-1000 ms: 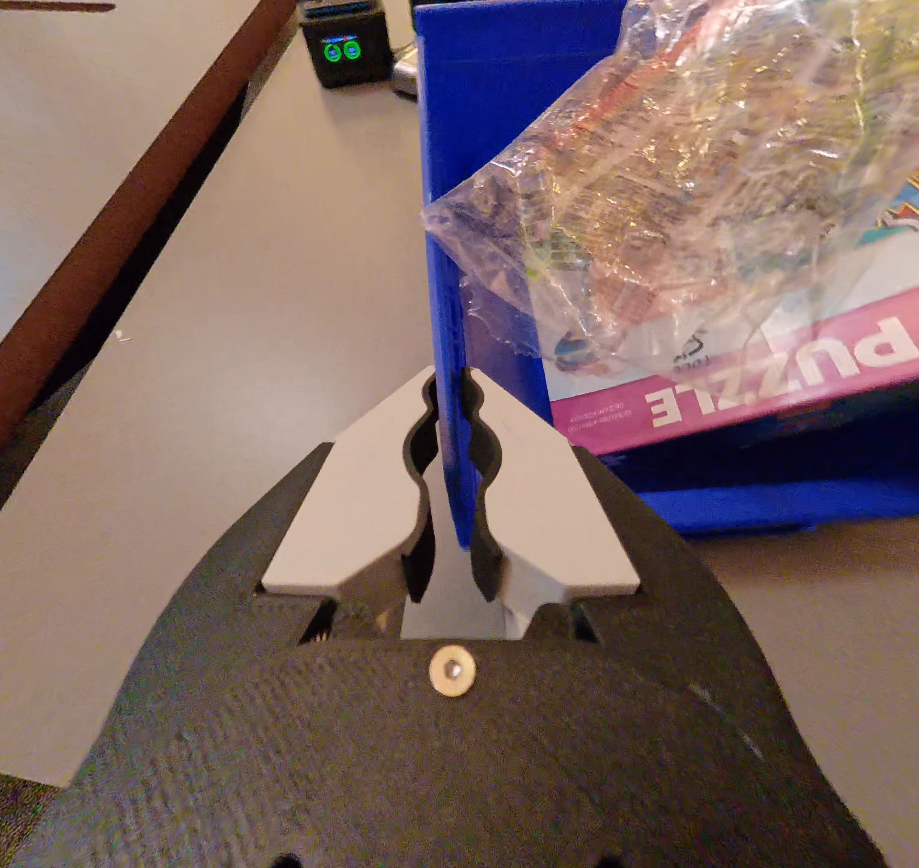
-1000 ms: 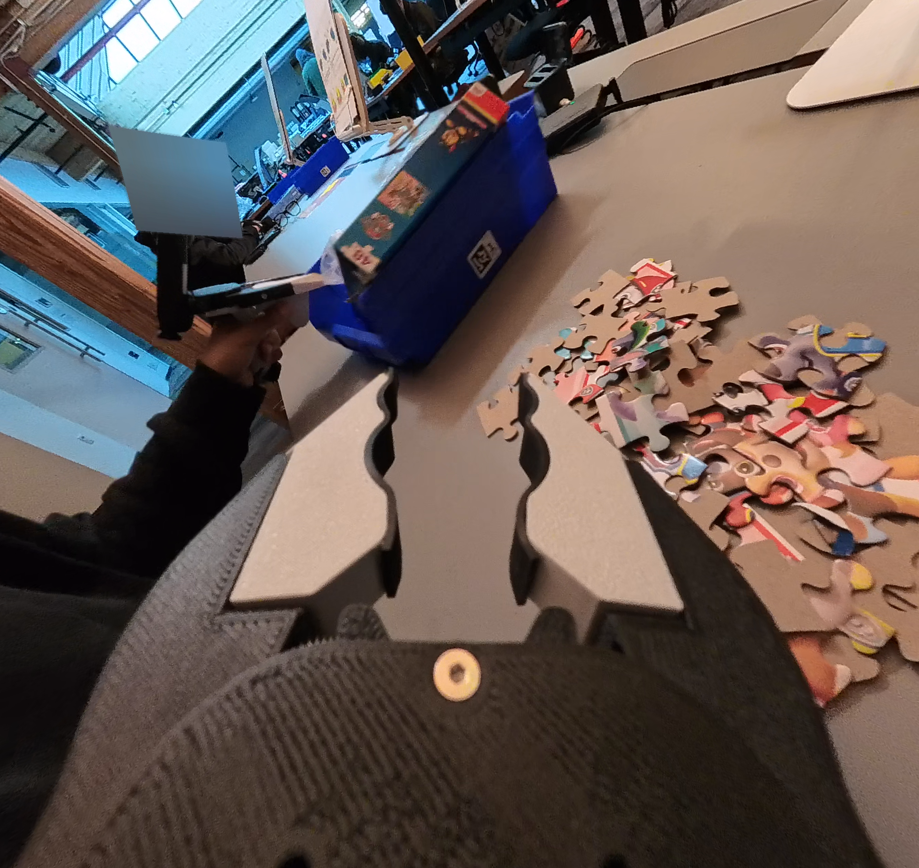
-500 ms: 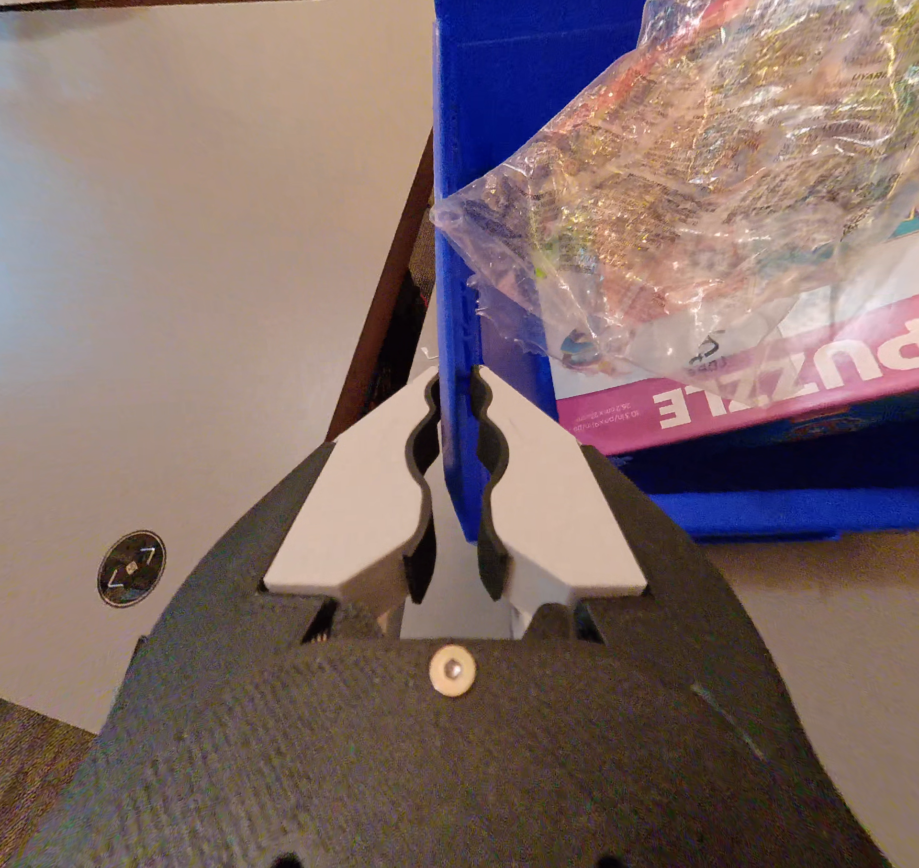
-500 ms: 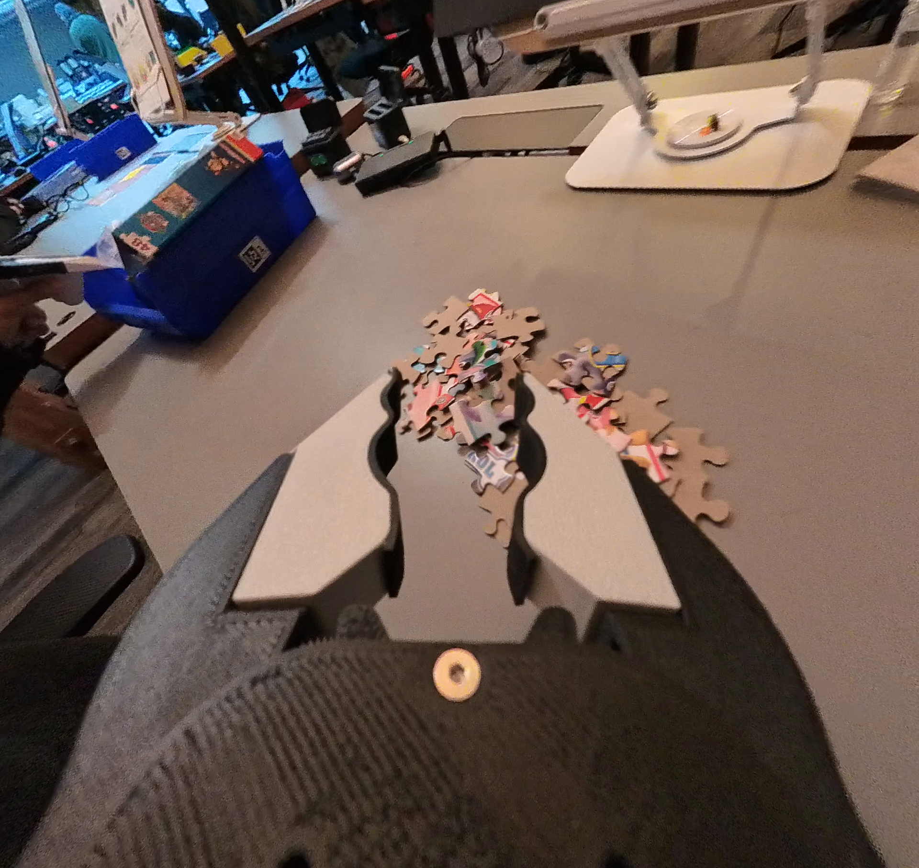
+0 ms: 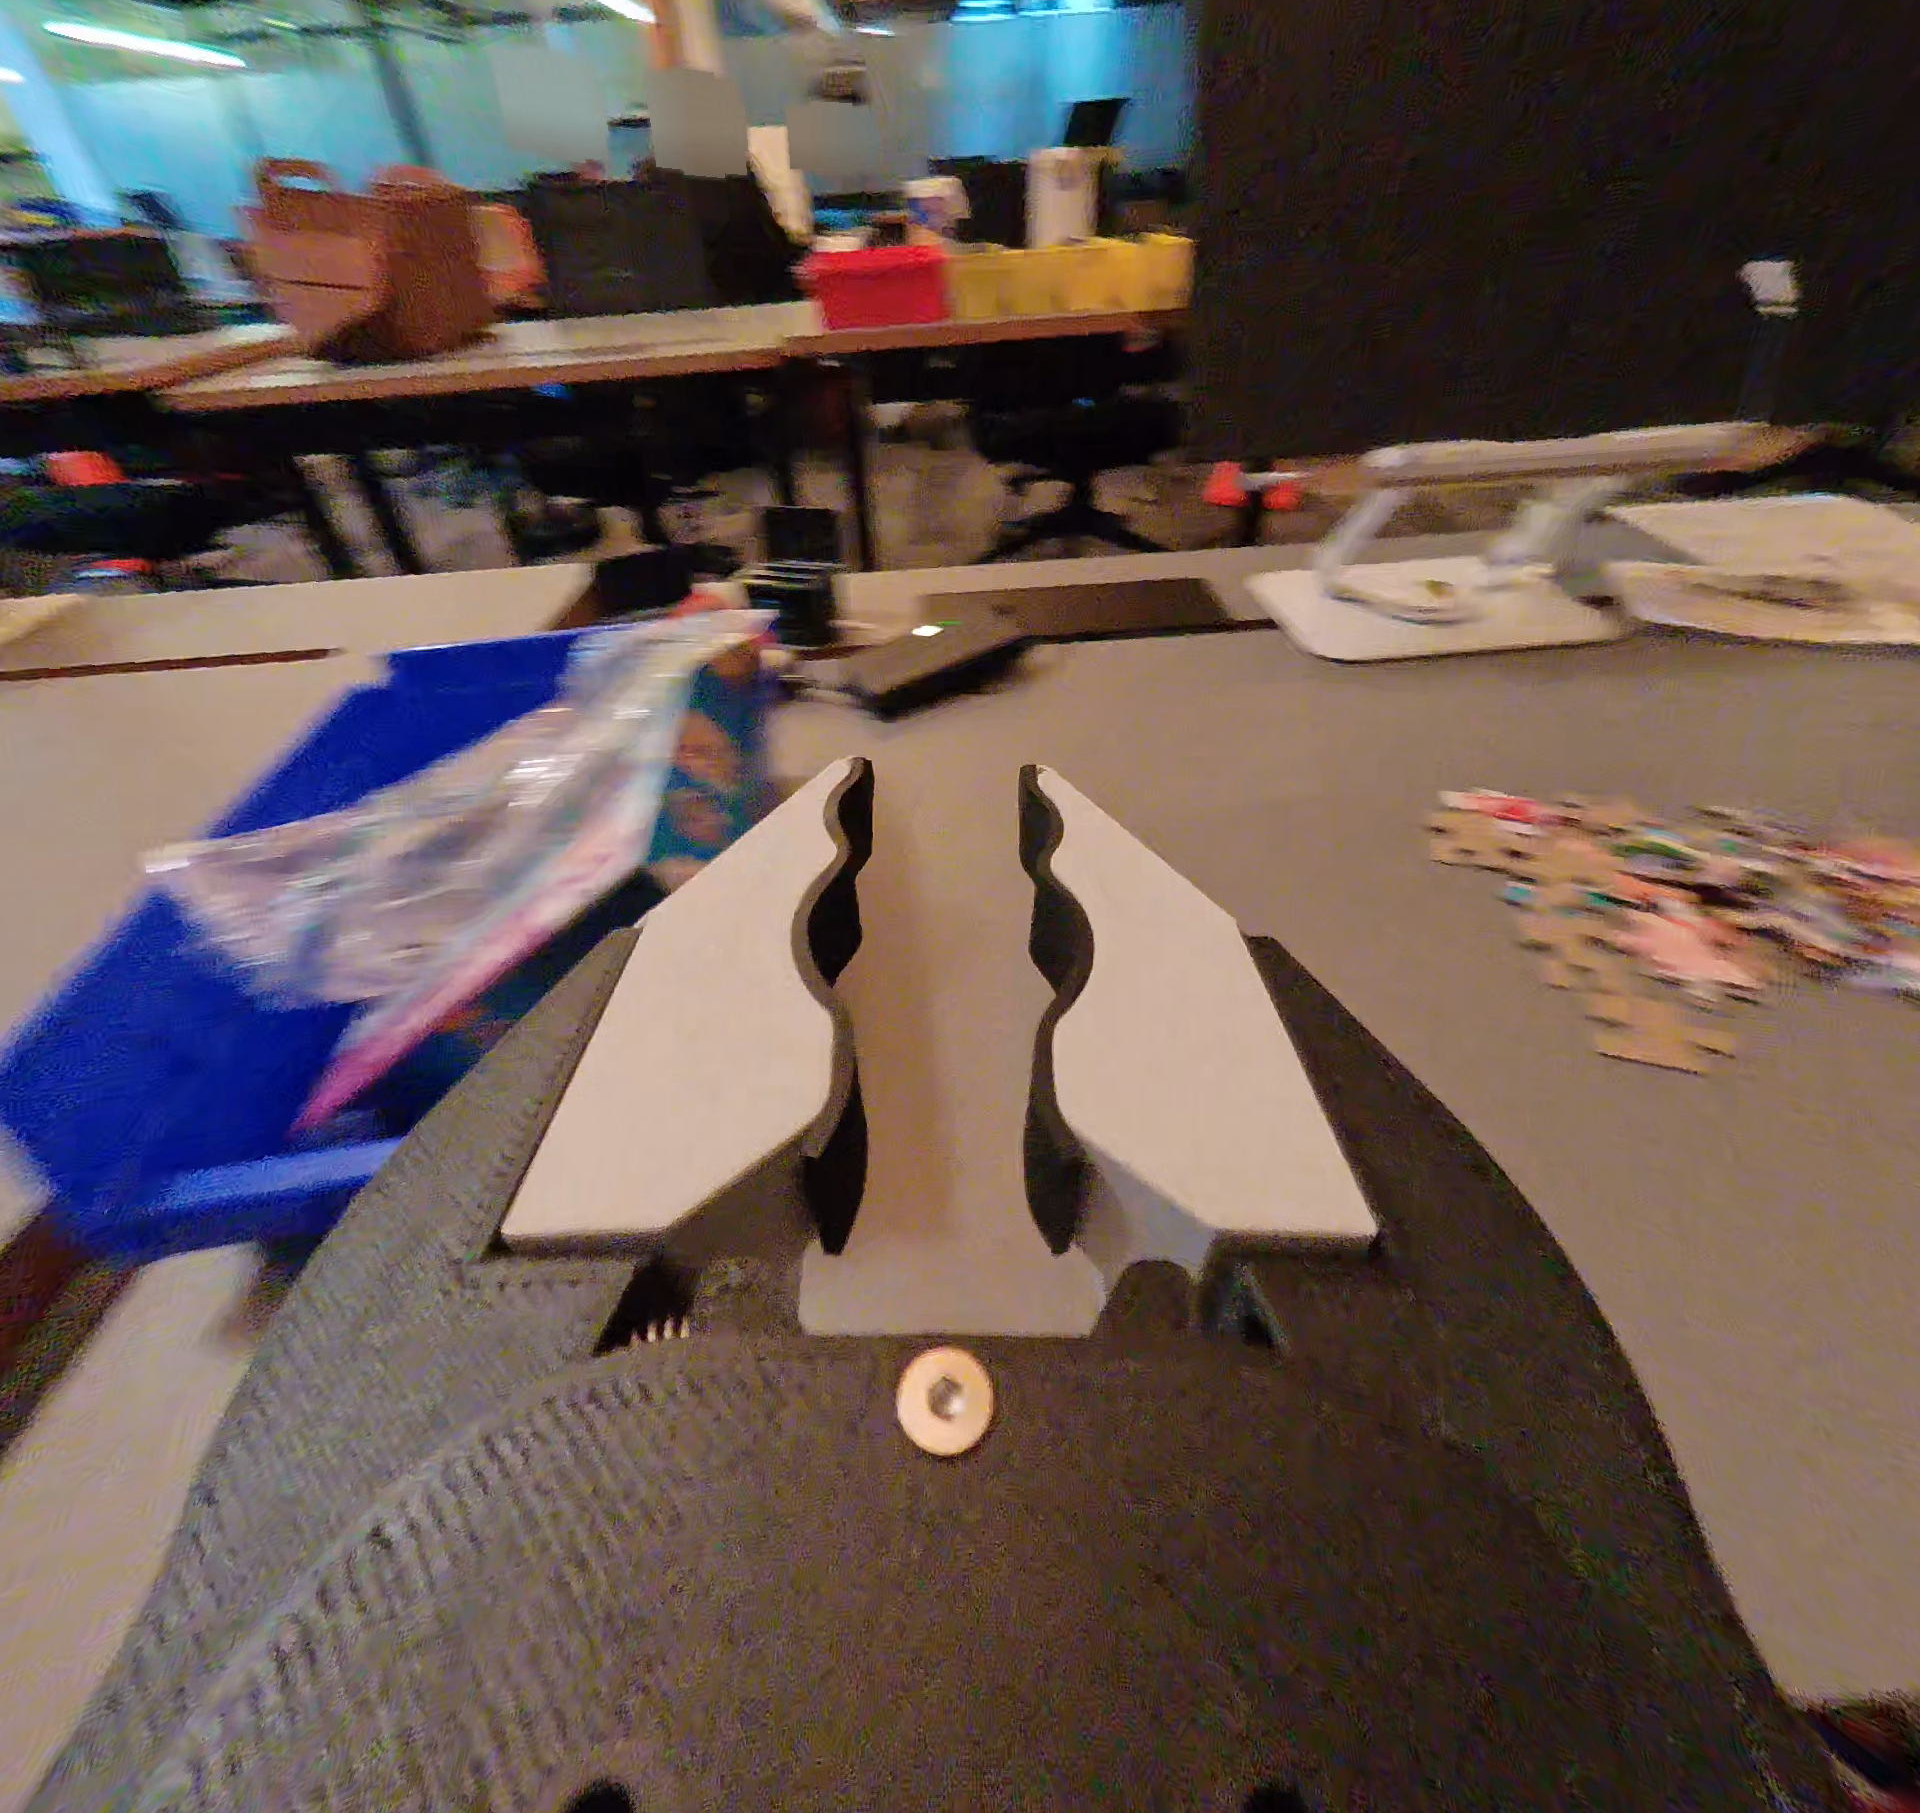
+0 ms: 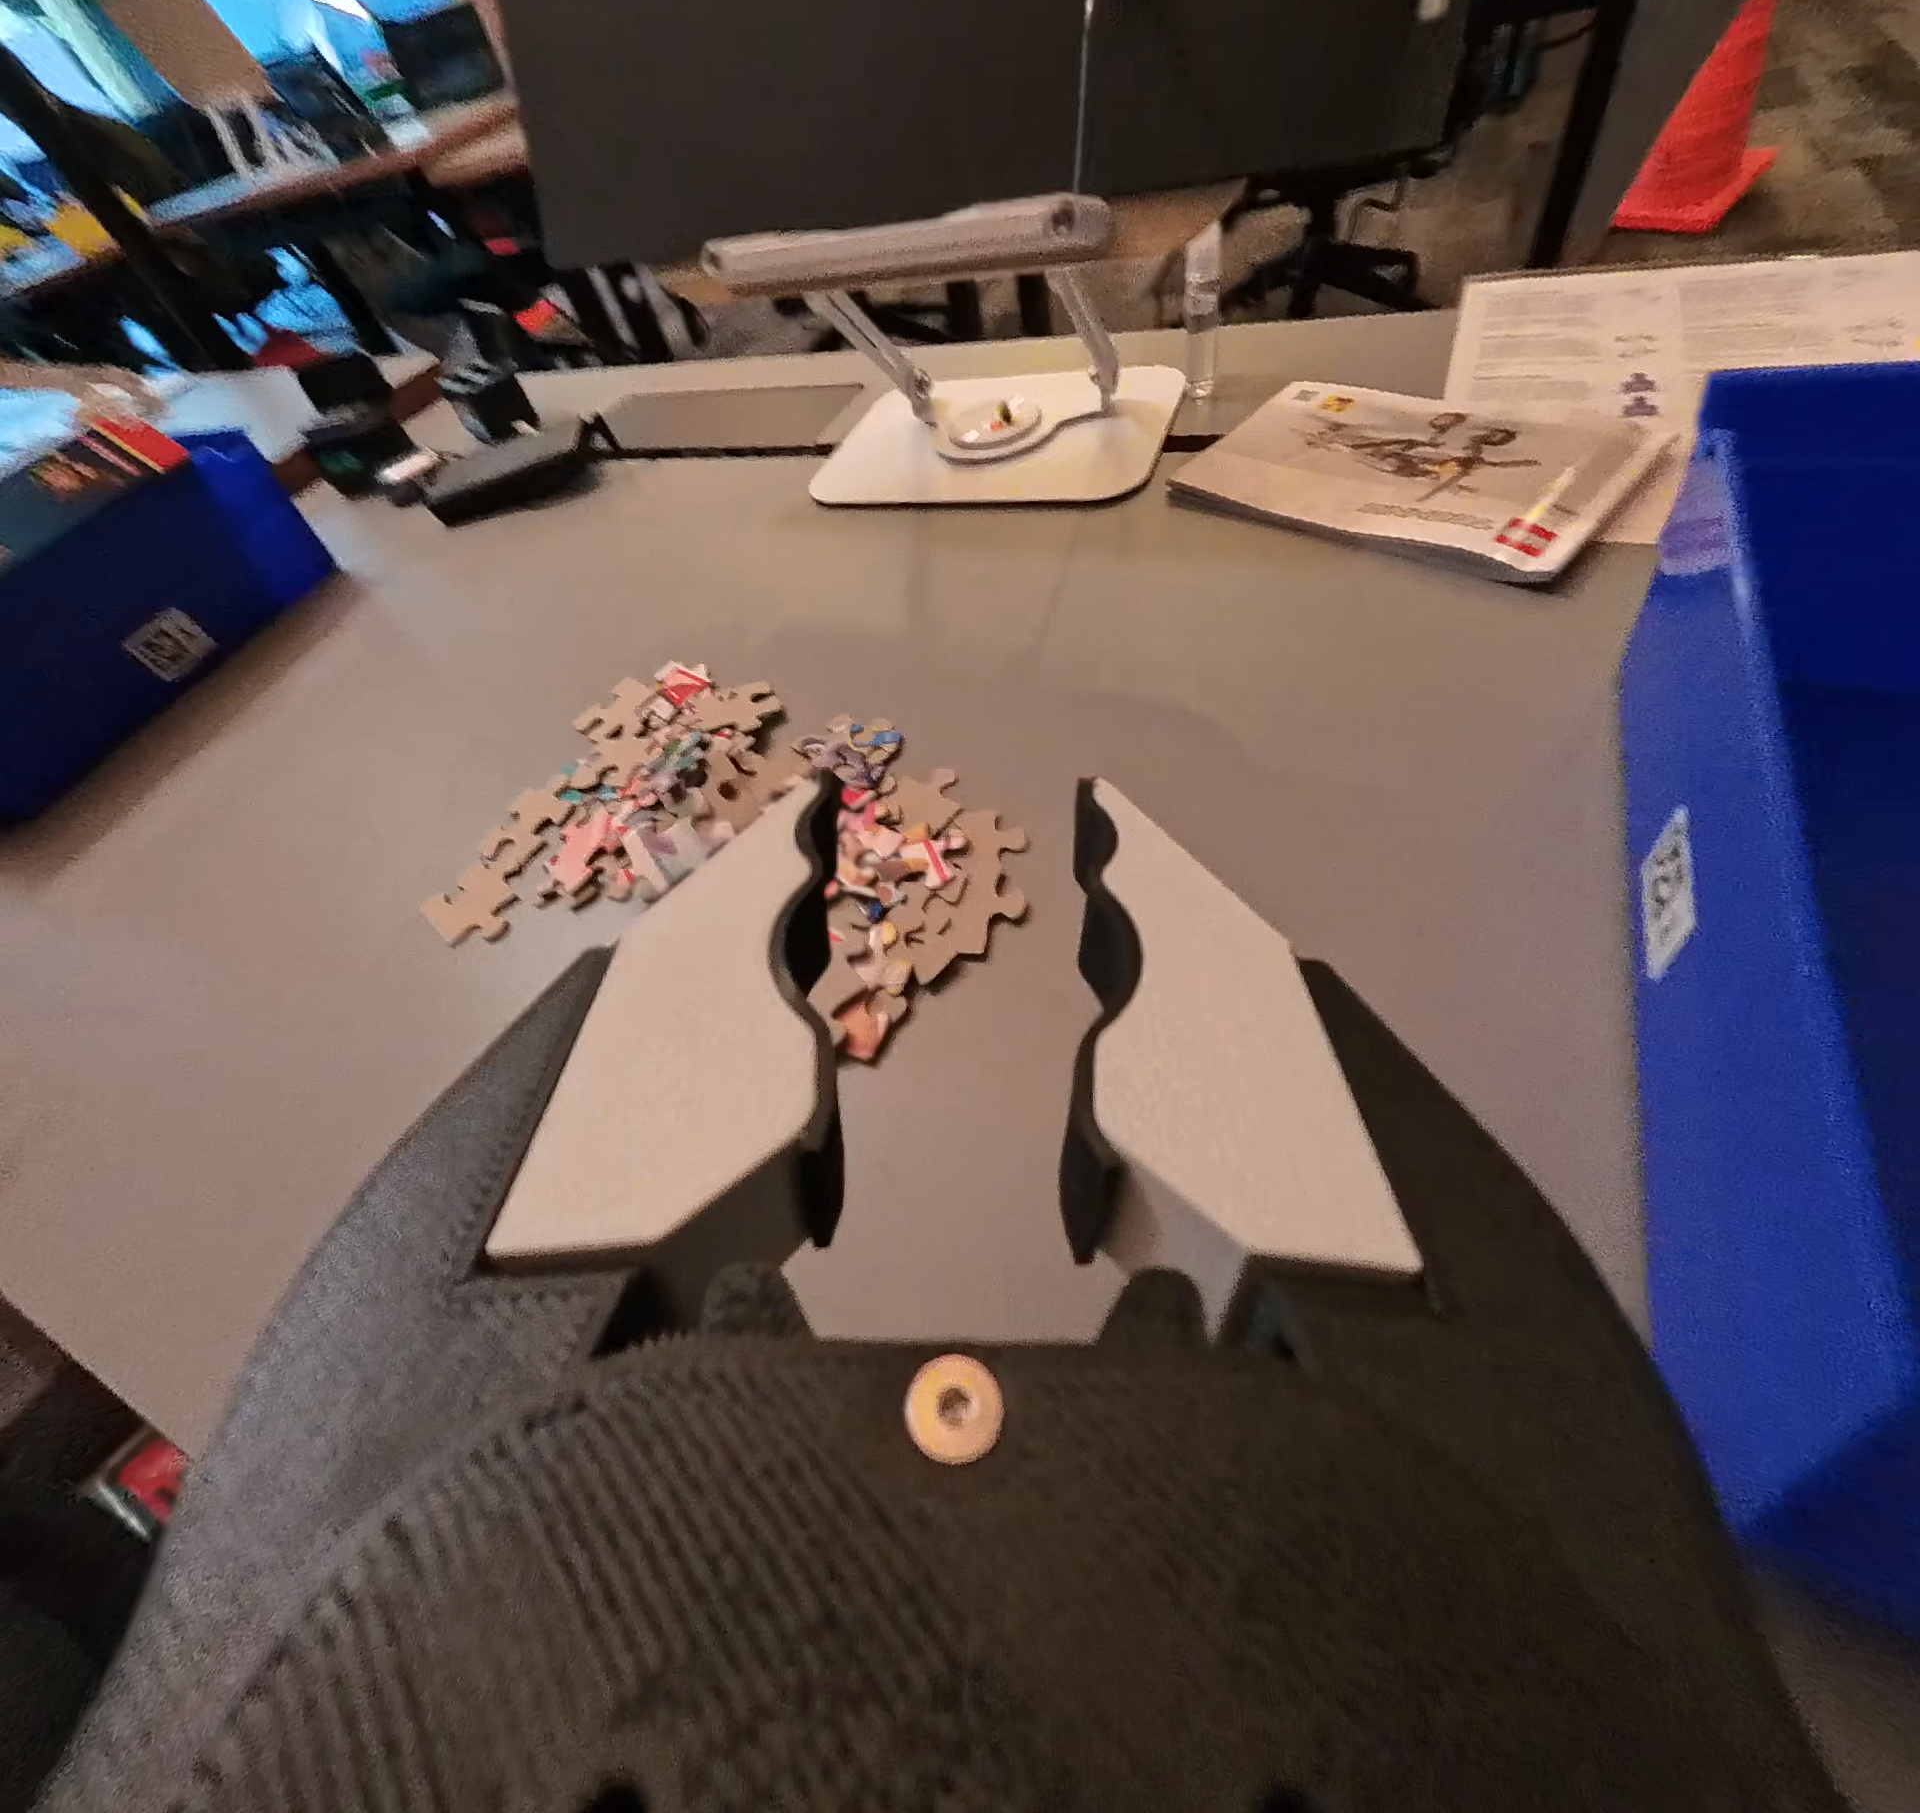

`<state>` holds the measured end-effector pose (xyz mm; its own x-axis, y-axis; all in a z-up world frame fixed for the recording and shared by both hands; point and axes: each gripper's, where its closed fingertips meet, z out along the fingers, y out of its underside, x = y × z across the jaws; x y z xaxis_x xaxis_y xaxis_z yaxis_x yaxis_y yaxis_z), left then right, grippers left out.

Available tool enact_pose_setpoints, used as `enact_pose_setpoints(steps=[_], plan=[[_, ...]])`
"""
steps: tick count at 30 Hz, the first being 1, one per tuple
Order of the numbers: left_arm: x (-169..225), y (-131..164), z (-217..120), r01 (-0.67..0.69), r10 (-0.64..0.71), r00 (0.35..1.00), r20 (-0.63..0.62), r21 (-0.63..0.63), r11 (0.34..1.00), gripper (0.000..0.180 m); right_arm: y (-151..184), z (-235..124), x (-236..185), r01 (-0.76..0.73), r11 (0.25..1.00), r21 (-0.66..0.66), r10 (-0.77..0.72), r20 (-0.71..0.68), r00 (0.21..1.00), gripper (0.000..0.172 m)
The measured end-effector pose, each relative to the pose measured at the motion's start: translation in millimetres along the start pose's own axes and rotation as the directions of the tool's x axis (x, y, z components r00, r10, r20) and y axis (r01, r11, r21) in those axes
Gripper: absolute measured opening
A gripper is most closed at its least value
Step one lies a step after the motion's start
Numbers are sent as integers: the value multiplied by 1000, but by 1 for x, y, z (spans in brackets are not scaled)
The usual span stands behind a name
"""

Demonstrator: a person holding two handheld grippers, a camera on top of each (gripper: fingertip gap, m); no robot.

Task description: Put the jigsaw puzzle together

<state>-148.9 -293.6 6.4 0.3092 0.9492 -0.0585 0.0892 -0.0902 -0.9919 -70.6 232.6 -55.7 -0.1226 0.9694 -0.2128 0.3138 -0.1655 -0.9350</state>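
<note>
Cardboard puzzle pieces [image 6: 727, 828] lie heaped on the grey desk [image 6: 1247, 724], below the right tongs [image 6: 951, 792], which gape with nothing gripped. Left tongs [image 5: 943, 776] also gape bare, a blue bin [image 5: 156, 1067] just to their left.

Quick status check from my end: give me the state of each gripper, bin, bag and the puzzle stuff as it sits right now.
left gripper: open, nothing between its fingers.
right gripper: open, empty, above the table.
puzzle pieces: loose pile on the table, many face down.
clear plastic bag: crumpled, lying over the puzzle box.
left blue bin: holds the puzzle box.
right blue bin: contents not visible.
booklet: closed, flat.
</note>
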Motion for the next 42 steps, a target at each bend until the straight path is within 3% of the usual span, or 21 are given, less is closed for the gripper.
enact_pose_setpoints(steps=[3, 6, 9, 12, 17, 20, 24, 26, 30, 32, 35, 37, 40, 42], plan=[[139, 13, 13, 33, -36, 941, -335, -15, 999, 36, 0, 17, -3, 9, 998, 69, -14, 73, 997, 43], [248, 28, 32, 53, -67, 834, -547, -41, 998, 44, 19, 43, -16, 36, 999, 37, -41, 160, 986, 44], [319, 47, 60, 15, -98, 746, -659, -131, 991, 57, 41, 56, -28, 82, 997, 8, -81, 218, 972, 47], [360, 62, 83, -45, -104, 693, -713, -187, 981, 61, 78, 62, -44, 88, 985, -151, -31, 347, 937, 59], [385, 74, 111, -108, -52, 662, -748, -164, 981, 54, 94, 56, -72, 186, 959, -214, -51, 515, 856, 65], [389, 74, 122, -72, -50, 646, -762, -126, 990, 48, 104, 62, -70, 367, 909, -198, -240, 472, 848, 63], [393, 69, 115, 33, -144, 547, -825, -150, 988, 49, 126, 71, -66, 558, 790, -255, -440, 399, 805, 60], [387, 64, 109, 73, -162, 531, -832, -145, 987, 48, 130, 74, -64, 601, 754, -265, -499, 364, 786, 58], [377, 62, 99, 120, -174, 529, -831, -130, 984, 43, 123, 75, -58, 635, 734, -239, -579, 267, 770, 11], [376, 63, 96, 111, -147, 539, -829, -103, 988, 41, 115, 72, -60, 663, 725, -185, -626, 224, 747, 0], [376, 63, 92, 85, -95, 553, -828, -58, 995, 39, 103, 67, -61, 668, 736, -111, -649, 166, 743, 3], [379, 63, 88, 84, -79, 544, -835, -40, 996, 38, 94, 64, -59, 623, 778, -78, -607, 158, 779, 19], [382, 63, 85, 70, -61, 540, -840, -27, 997, 37, 96, 70, -49, 490, 858, -154, -455, 213, 864, 45], [383, 64, 85, 65, -56, 543, -838, -25, 998, 36, 106, 77, -43, 418, 872, -254, -359, 246, 900, 59]])
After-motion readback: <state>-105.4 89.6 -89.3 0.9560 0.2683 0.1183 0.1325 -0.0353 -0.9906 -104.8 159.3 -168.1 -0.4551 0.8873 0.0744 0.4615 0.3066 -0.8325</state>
